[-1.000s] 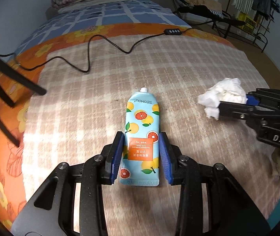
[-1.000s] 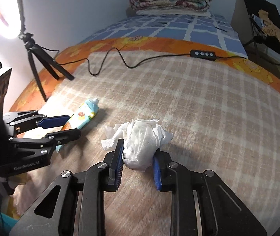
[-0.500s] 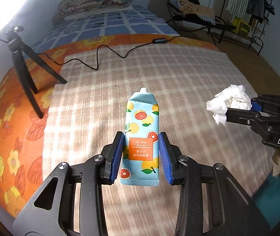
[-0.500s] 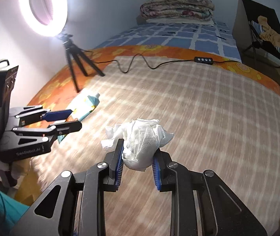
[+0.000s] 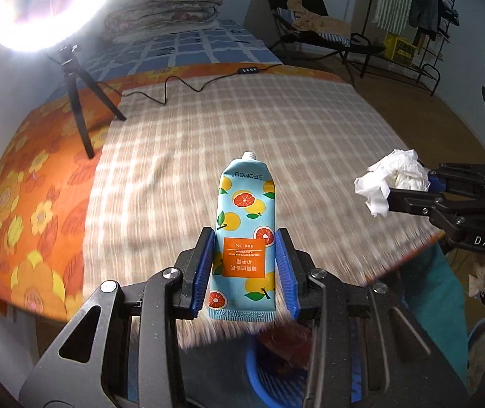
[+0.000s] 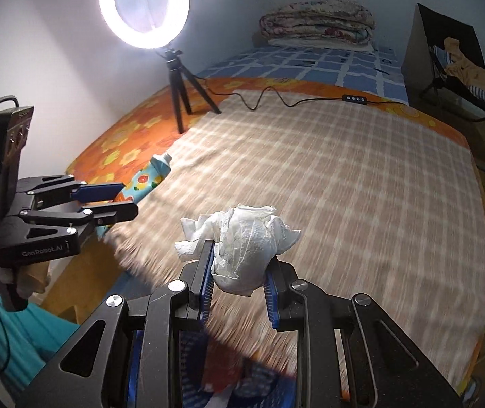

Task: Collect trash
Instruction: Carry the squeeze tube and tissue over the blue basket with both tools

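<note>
A bed with a tan plaid blanket (image 6: 344,183) over an orange floral sheet (image 5: 28,210). A lit ring light (image 6: 144,6) on a black tripod (image 6: 181,91) stands on the sheet; its cable (image 6: 276,100) crosses the blanket. Folded quilts (image 6: 317,23) lie at the far end.

Light-blue tube (image 5: 245,238), orange citrus print; white tissue (image 6: 247,244); beige plaid blanket (image 6: 344,183).
</note>
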